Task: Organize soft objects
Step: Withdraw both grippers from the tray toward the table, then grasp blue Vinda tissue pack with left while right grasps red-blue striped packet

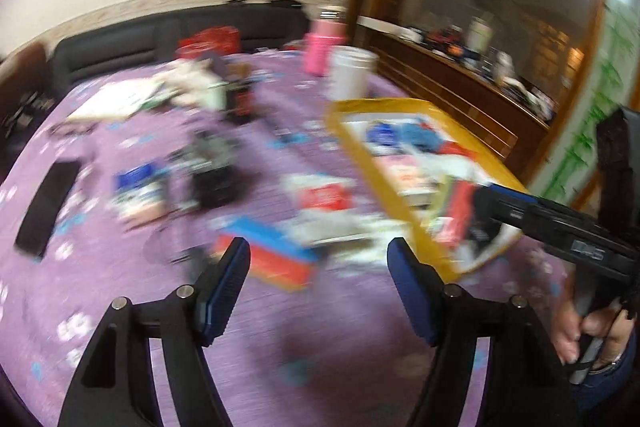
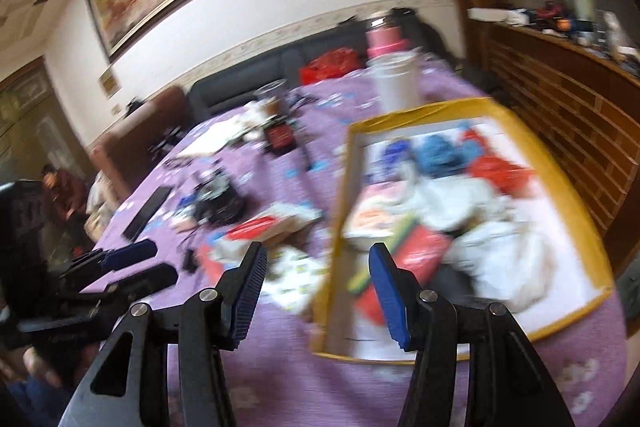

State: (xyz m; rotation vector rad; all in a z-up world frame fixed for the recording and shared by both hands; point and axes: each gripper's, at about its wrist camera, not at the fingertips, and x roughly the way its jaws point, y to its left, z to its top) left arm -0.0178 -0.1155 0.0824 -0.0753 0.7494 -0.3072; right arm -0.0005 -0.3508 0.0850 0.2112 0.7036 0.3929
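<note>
The near part of the purple cloth (image 1: 280, 367) lies bare and gives free room. Further on, packets (image 1: 324, 199) crowd the middle. The yellow tray (image 2: 340, 195) blocks the right side; a white cup (image 2: 394, 83) and a pink bottle (image 1: 318, 47) stand behind it.

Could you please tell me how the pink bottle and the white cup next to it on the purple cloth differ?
The pink bottle is bright pink with a silvery cap; the white cup is plain white with no cap that shows. The bottle stands farther back, and the cup partly covers it. Both stand upright on the purple cloth, beyond the yellow-rimmed box.
</note>
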